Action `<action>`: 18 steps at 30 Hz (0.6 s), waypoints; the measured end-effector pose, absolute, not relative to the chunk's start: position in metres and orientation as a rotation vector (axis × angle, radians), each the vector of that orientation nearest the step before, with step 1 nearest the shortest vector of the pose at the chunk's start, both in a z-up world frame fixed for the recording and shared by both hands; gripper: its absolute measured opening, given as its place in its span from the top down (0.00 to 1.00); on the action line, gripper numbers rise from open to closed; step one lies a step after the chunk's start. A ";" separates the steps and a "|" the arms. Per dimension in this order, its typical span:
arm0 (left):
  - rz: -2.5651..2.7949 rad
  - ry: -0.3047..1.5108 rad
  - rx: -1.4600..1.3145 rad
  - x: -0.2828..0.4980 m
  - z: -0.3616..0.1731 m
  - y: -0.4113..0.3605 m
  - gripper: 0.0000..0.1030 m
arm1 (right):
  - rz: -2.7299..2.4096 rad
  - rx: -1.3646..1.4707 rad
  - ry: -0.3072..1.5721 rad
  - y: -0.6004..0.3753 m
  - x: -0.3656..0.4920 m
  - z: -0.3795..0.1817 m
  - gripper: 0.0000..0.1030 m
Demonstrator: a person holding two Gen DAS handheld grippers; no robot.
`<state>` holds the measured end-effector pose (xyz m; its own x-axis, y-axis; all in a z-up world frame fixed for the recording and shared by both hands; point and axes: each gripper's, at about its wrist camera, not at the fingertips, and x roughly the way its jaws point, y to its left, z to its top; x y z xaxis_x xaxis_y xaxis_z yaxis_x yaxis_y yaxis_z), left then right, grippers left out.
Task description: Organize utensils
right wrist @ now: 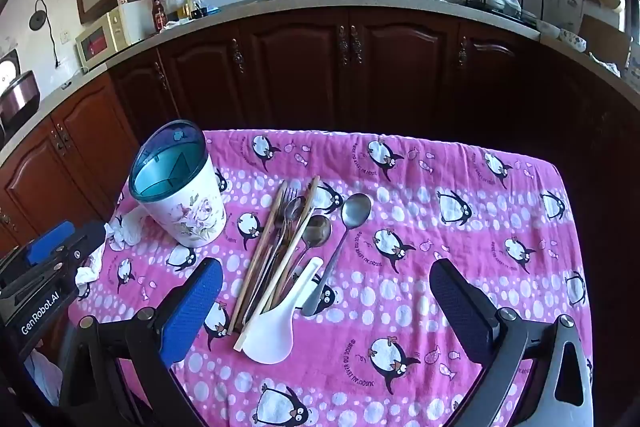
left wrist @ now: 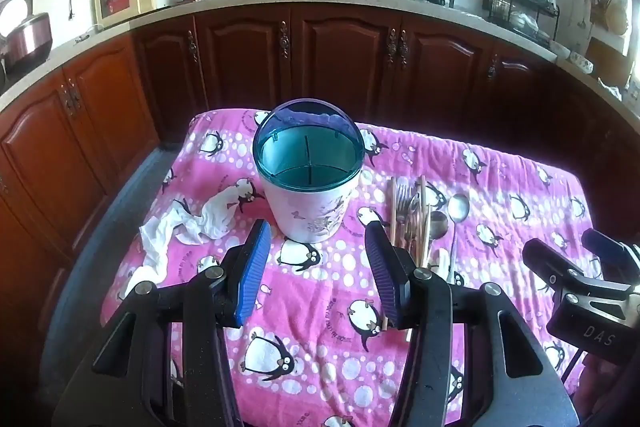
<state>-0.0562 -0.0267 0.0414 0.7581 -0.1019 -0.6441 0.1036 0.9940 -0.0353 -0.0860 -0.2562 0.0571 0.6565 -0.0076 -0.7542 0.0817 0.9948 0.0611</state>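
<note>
- Utensils are lying in a loose bundle point(right wrist: 284, 259) on the pink penguin-print cloth point(right wrist: 440, 267), between the spread fingers of the right gripper point(right wrist: 326, 291) and nearer its left, blue-padded finger point(right wrist: 192, 311).
- Nearest that claw, a white plastic rice paddle point(right wrist: 272, 327) is resting with its broad end toward the camera, touching the light wooden chopsticks point(right wrist: 276, 255) beside it.
- Just beyond, a steel fork point(right wrist: 286, 203), two steel spoons point(right wrist: 318, 231) and a larger long-handled steel spoon point(right wrist: 352, 215) are fanning away from the claw, bowls pointing to the far edge.
- Both right jaws are standing wide apart, pinching nothing.
- The left gripper point(left wrist: 318, 263) is hovering with its jaws parted and nothing between the pads; bare cloth is showing in the gap.
- Straight ahead of the left claw, a white floral cylindrical utensil holder with a teal translucent rim and raised domed lid point(left wrist: 308, 171) is standing upright; its divided compartments are looking bare.
- Left of that claw, a crumpled white rag point(left wrist: 188, 227) is lying on the cloth.
- Far beyond both claws, dark wooden cabinets point(left wrist: 340, 59) are running under a grey counter point(left wrist: 240, 3).
</note>
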 end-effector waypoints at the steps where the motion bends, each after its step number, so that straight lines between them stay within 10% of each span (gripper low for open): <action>1: -0.115 0.703 0.001 -0.056 0.041 -0.027 0.53 | -0.058 0.093 0.851 -0.255 -0.086 0.057 0.00; 18: -0.133 0.675 -0.012 -0.063 0.056 -0.030 0.53 | -0.047 0.097 0.831 -0.247 -0.090 0.071 0.00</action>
<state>-0.0631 -0.0298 0.0562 0.7724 -0.1267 -0.6224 0.1189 0.9914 -0.0542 -0.0899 -0.2472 0.0708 0.6736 -0.0033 -0.7391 0.0794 0.9945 0.0679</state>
